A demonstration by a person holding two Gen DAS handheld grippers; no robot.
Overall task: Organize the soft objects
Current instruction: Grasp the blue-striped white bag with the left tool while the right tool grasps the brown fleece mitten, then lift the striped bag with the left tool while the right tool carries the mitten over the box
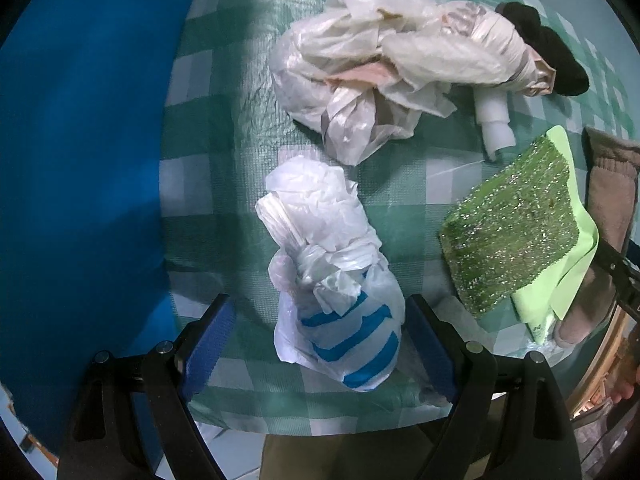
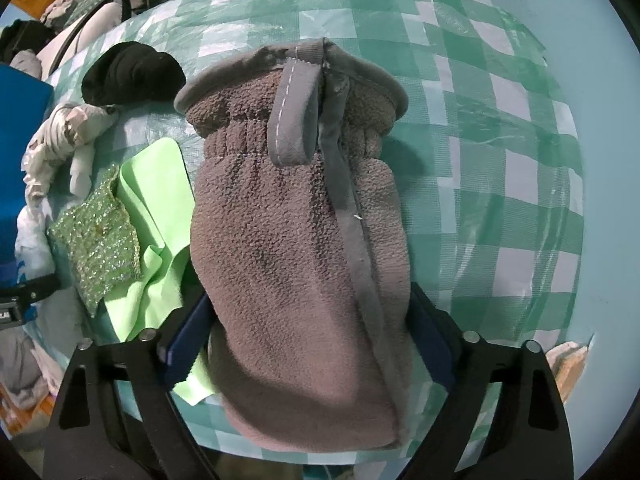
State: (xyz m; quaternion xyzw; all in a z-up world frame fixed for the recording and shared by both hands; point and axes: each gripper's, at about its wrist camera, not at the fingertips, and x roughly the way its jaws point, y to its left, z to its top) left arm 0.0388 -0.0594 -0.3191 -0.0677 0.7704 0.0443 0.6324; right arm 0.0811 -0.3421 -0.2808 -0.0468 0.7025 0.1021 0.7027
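Note:
In the right wrist view a brown fleece mitten (image 2: pixel 296 248) lies flat on the green checked tablecloth (image 2: pixel 492 168), cuff pointing away. My right gripper (image 2: pixel 310 346) points down over its fingertip end, and both blue pads (image 2: pixel 188 344) lie against its sides. In the left wrist view a knotted white plastic bag with blue stripes (image 1: pixel 348 340) lies between the fingers of my left gripper (image 1: pixel 322 344). That gripper is open: the left pad stands clear of the bag and the right pad is at its edge.
A pile of translucent bags (image 1: pixel 360 72), a black sock (image 1: pixel 552 52) and a white bottle (image 1: pixel 494 128) lie further back. A glittery green sponge (image 1: pixel 516 232) rests on a light-green cloth (image 1: pixel 576 264) between the two grippers. A blue surface (image 1: pixel 80 160) borders the table's left.

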